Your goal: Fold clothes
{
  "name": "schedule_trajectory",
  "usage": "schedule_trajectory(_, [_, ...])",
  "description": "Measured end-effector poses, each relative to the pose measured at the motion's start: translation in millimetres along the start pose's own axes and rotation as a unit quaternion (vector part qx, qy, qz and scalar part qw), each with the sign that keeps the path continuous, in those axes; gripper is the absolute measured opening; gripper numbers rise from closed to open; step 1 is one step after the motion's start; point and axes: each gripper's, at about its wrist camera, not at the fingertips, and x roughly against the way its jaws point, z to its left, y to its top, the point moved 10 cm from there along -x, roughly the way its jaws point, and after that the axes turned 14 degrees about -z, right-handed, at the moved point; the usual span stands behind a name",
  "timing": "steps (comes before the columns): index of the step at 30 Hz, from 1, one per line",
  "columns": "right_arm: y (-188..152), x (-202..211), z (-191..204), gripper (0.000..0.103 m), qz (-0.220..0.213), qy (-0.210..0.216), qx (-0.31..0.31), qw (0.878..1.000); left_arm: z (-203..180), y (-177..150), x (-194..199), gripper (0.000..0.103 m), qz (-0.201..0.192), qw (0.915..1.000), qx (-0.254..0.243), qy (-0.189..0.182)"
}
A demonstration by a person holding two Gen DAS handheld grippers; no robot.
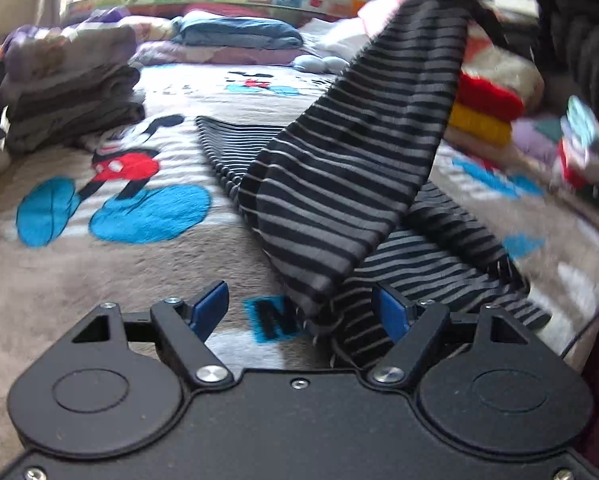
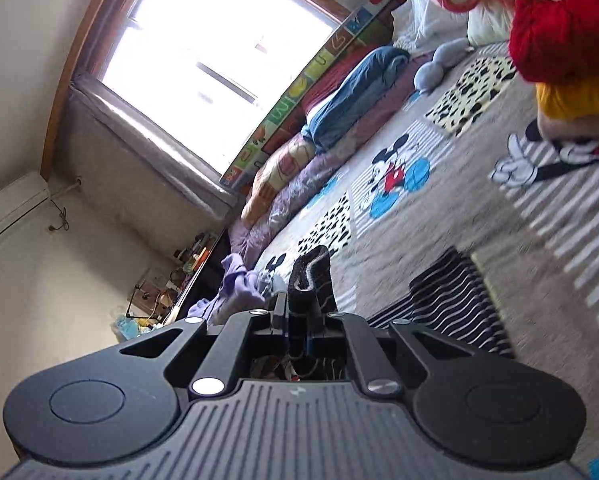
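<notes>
Two blue fingers (image 1: 211, 308) of left gripper (image 1: 303, 312) spread wide, released, low over bed (image 1: 79, 280), striped garment (image 1: 339, 184) draped between & beyond. Right gripper (image 2: 299, 312) clenched on garment edge, lifted w/ rest trailing on blanket. Folded stack (image 1: 71, 92) far left.

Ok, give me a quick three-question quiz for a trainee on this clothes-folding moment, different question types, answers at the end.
1. True or false: the left gripper is clamped on the striped garment.
2. Which gripper lifts the garment? A) left B) right C) neither
3. Fill in: the folded grey stack sits on the ____-print blanket.

Key:
1. False; its jaws stand open.
2. B; the right gripper is shut on the cloth.
3. Mickey Mouse.
</notes>
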Motion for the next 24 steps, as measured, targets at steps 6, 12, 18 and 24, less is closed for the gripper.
schedule_trajectory(6, [22, 13, -16, 0.01, -0.013, -0.006, 0.008, 1.0, -28, 2, -2, 0.027, -0.031, 0.9944, -0.1, -0.01])
schedule_trajectory(12, [30, 32, -29, 0.009, -0.019, 0.001, 0.004, 1.0, -49, -9, -5, 0.01, -0.022, 0.9819, -0.186, -0.03])
schedule_trajectory(18, [35, 59, -66, 0.009, -0.031, -0.009, -0.011, 0.999, -49, -10, -6, 0.009, -0.019, 0.9746, -0.22, -0.037])
schedule_trajectory(24, [36, 89, -115, 0.009, -0.051, -0.034, -0.045, 0.997, -58, -11, -4, 0.008, -0.022, 0.9693, -0.24, -0.05])
